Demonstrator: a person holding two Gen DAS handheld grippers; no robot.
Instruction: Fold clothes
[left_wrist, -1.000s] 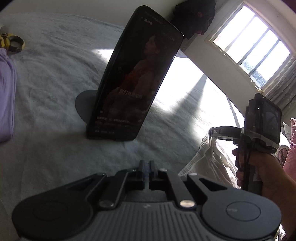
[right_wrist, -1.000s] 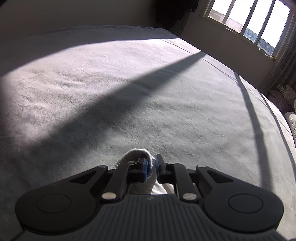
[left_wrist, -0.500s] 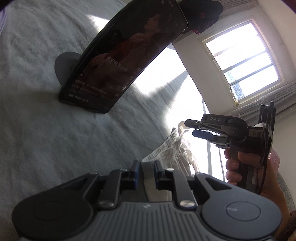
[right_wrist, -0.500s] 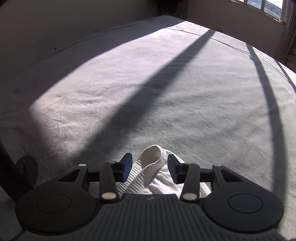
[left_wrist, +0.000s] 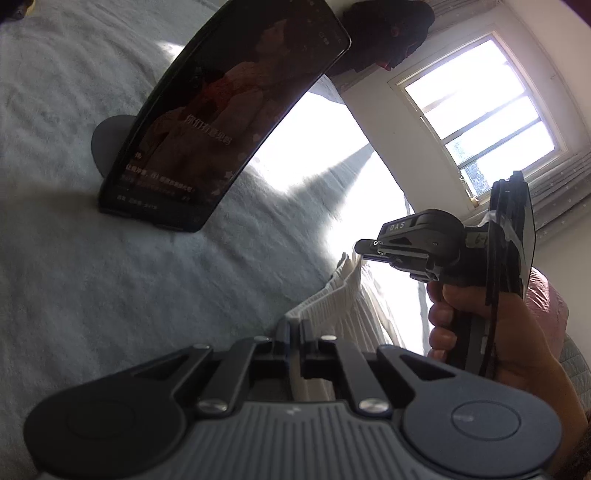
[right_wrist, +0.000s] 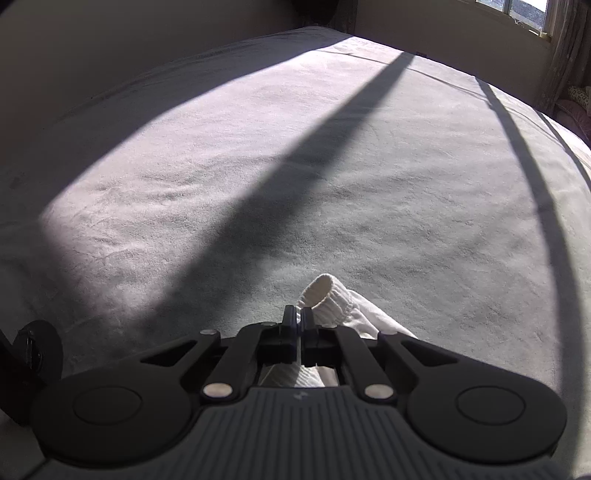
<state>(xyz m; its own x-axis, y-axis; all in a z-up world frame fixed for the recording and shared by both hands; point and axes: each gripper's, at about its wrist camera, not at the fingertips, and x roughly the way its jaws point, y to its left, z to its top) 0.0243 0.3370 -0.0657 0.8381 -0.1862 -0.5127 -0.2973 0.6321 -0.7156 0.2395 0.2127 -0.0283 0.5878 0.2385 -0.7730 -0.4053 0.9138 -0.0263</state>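
A white ribbed garment (left_wrist: 343, 295) hangs between my two grippers above the bed. My left gripper (left_wrist: 294, 325) is shut on one end of its ribbed waistband. My right gripper (right_wrist: 297, 314) is shut on the other end, where a loop of ribbed band (right_wrist: 327, 295) bulges just right of the fingers. In the left wrist view the right gripper (left_wrist: 364, 246) shows at the right, held in a hand, with the cloth draped below it. Most of the garment is hidden under the gripper bodies.
A pale plush bedspread (right_wrist: 295, 166) covers the bed, crossed by sun patches and long shadows. A phone (left_wrist: 221, 122) leans on a round stand (left_wrist: 110, 140) on the bed, left of the garment; the stand's base (right_wrist: 37, 350) shows at the right wrist view's left edge. A window (left_wrist: 480, 110) is at the right.
My right gripper opened around the band half a second ago and has now shut on it again. My left gripper has shut on the waistband. The left view tilted and rose.
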